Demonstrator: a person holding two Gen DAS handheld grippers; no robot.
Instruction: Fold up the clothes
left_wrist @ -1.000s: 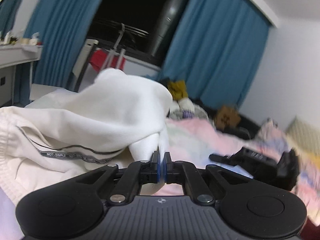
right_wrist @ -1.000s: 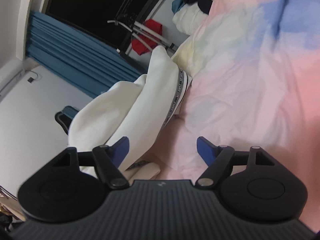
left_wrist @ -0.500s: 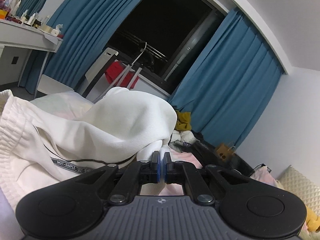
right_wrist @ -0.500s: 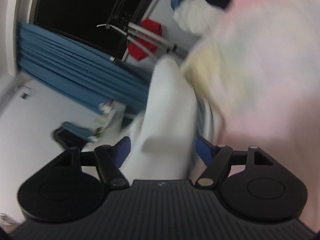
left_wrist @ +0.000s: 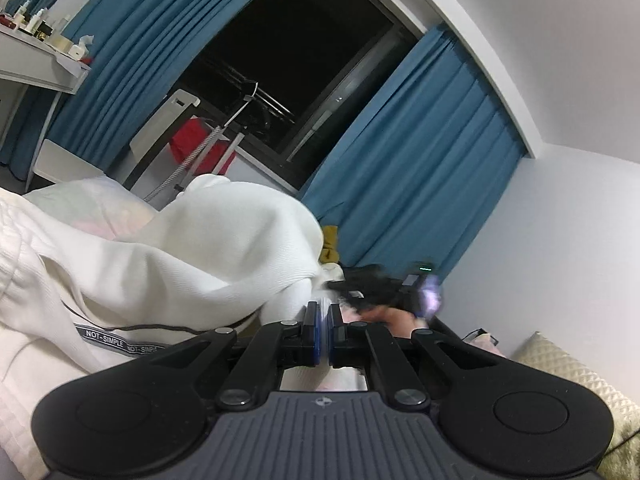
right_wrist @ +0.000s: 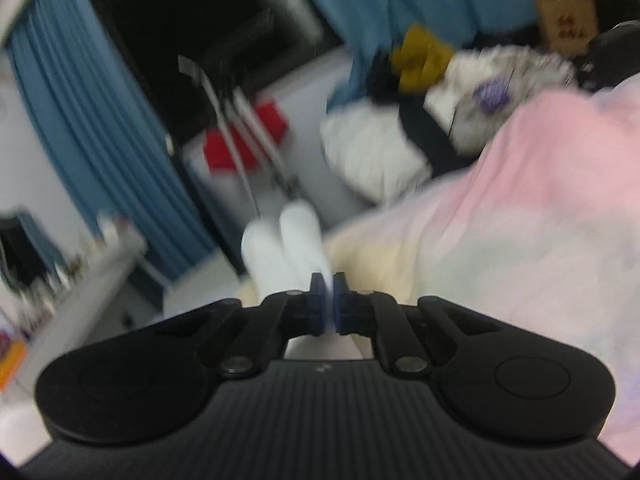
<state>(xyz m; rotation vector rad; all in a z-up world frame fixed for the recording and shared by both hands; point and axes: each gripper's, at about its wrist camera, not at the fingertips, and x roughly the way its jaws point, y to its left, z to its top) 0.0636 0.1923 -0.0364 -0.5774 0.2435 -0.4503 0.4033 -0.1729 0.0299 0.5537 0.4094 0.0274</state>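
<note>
A white garment (left_wrist: 192,256) with a grey "NOT-SIMPLE" printed band bulges up on the left of the left wrist view. My left gripper (left_wrist: 323,312) is shut on a fold of it. In that view the other gripper (left_wrist: 384,288) shows blurred just right of the fingers, held by a hand. In the blurred right wrist view my right gripper (right_wrist: 329,284) is shut on a white edge of the same garment (right_wrist: 288,244), which rises ahead of the fingers over a pastel pink bedspread (right_wrist: 520,216).
Blue curtains (left_wrist: 408,152) flank a dark window. A drying rack with a red item (right_wrist: 244,140) stands by the window. A pile of clothes (right_wrist: 432,80) lies at the bed's far end. A white desk (left_wrist: 36,64) with bottles is at the left. A quilted cream pillow (left_wrist: 580,376) sits at the right.
My right gripper went from open to shut on the white garment and swung toward the window. My left gripper rose and tilted upward, still holding its fold.
</note>
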